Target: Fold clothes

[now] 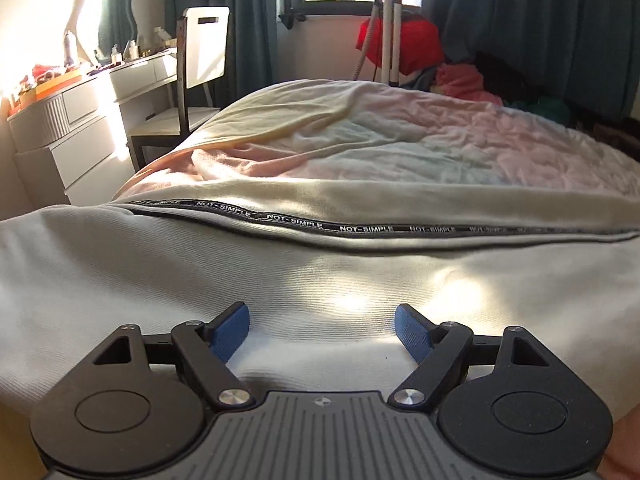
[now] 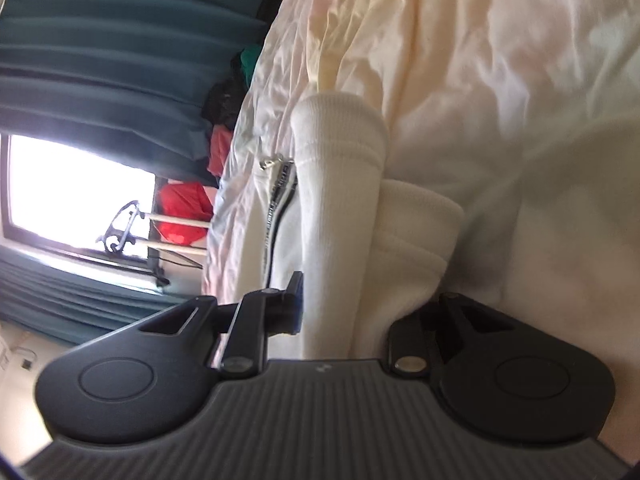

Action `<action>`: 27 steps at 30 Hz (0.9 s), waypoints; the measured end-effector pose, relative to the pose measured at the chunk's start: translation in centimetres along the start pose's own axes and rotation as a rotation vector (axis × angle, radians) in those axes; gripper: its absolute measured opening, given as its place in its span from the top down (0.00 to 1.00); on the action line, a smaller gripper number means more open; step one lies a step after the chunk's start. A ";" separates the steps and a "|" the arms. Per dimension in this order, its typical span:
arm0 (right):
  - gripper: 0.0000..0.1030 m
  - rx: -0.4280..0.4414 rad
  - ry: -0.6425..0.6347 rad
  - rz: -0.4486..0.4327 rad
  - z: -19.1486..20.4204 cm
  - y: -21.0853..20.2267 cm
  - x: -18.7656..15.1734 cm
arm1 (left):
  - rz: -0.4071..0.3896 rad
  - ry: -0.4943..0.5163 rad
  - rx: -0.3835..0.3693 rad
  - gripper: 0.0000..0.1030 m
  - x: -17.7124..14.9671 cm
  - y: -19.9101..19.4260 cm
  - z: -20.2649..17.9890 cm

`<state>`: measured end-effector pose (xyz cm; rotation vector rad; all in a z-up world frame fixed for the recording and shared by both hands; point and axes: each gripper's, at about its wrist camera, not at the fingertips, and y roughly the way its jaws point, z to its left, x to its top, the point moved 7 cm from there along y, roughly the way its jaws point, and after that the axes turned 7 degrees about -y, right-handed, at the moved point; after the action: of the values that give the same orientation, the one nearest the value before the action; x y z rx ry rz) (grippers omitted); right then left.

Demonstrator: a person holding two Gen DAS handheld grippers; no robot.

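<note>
A white zip-up jacket (image 1: 280,276) lies flat on the bed, its black zipper tape printed "NOT-SIMPLE" (image 1: 320,224) running across. My left gripper (image 1: 322,330) is open, its blue pads apart, resting low over the jacket's body and holding nothing. In the right wrist view, tilted sideways, the jacket's ribbed cuff or hem (image 2: 340,184) stands between the fingers of my right gripper (image 2: 356,308). The jaws are fairly wide around thick bunched fabric; the right finger is hidden by cloth, so I cannot tell if they grip it. The zipper pull (image 2: 272,164) lies just beside the cuff.
The bed (image 1: 400,140) has a rumpled pastel sheet. A white chair (image 1: 200,68) and dresser (image 1: 80,120) stand at its left. A tripod (image 1: 388,28), red bag (image 1: 416,48) and piled clothes (image 1: 464,80) sit by teal curtains (image 1: 540,20) beyond the bed.
</note>
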<state>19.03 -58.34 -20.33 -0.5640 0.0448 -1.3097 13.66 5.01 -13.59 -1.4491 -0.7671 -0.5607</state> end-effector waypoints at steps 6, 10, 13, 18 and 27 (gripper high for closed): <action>0.78 -0.073 -0.094 -0.031 0.9 0.1 0.3 | -0.005 0.011 0.016 0.18 -0.5 0.4 0.0; 0.89 -0.158 -0.223 -0.082 2.6 -0.4 0.4 | -0.005 0.019 0.021 0.18 -0.5 0.2 0.0; 0.90 -0.180 -0.266 -0.121 3.7 -1.0 0.8 | -0.002 0.020 0.023 0.18 -0.4 0.1 0.0; 0.90 -0.202 -0.389 -0.183 6.1 -1.9 0.9 | 0.004 0.025 0.026 0.18 -0.4 0.1 -0.1; 0.90 -0.218 -0.876 -0.387 19.2 -4.6 -5.4 | -0.005 0.000 -0.010 0.18 0.3 -0.2 0.4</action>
<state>19.99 -47.03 -3.35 -1.3419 -0.6781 -1.3311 13.66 5.39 -13.28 -1.4571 -0.7691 -0.5687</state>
